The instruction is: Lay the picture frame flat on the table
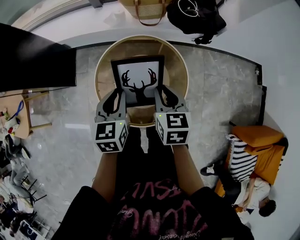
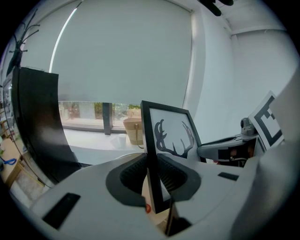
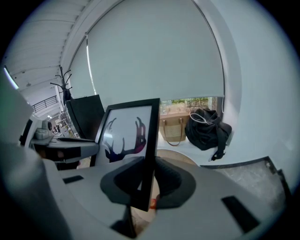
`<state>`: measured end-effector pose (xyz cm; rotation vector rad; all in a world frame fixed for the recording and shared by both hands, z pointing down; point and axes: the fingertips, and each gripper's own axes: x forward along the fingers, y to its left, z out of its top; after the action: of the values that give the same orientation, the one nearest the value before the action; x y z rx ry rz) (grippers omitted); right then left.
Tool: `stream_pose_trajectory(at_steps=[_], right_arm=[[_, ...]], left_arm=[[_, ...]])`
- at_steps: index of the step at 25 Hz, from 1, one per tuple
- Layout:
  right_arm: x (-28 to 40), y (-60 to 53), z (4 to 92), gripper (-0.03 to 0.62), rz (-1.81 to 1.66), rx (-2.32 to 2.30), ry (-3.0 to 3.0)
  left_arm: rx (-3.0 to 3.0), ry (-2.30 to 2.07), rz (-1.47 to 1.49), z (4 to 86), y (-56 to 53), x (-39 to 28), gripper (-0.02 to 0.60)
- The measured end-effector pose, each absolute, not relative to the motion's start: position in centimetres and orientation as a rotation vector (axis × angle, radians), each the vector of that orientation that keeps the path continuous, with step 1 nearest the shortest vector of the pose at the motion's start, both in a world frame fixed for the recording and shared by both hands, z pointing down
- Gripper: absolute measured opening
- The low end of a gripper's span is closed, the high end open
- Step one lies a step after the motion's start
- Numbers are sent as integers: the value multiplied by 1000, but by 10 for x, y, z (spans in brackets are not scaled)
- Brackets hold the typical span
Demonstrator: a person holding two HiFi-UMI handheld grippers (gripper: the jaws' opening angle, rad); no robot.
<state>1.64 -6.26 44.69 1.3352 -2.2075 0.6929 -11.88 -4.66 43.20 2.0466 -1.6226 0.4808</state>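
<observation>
Your left gripper (image 1: 116, 101) and right gripper (image 1: 166, 98) each clamp one side of the black-framed deer-silhouette picture (image 1: 138, 77) over the round wooden table (image 1: 179, 61).

The picture frame (image 1: 138, 79) is black — its white sheet bears a black antlered deer silhouette. The desk (image 1: 177, 70) is pale wood; the left gripper (image 1: 115, 94) and right gripper (image 1: 165, 94) are grey, with black-and-white square markers.

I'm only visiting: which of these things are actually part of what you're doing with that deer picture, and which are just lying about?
Part of the job:
picture frame
left gripper and right gripper, each shut on one side edge of it
round table underneath

Just lying about:
woven bag
black bag
dark screen
orange armchair with striped cushion
</observation>
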Motion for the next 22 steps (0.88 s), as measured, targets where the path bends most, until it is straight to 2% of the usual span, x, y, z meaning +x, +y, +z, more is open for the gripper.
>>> stream_pose_trajectory(at_steps=[22], right_arm=[[8,-30,538,81,836,1232,-2078]], left_arm=[[1901,-1523,579,524,-14,-126,72]])
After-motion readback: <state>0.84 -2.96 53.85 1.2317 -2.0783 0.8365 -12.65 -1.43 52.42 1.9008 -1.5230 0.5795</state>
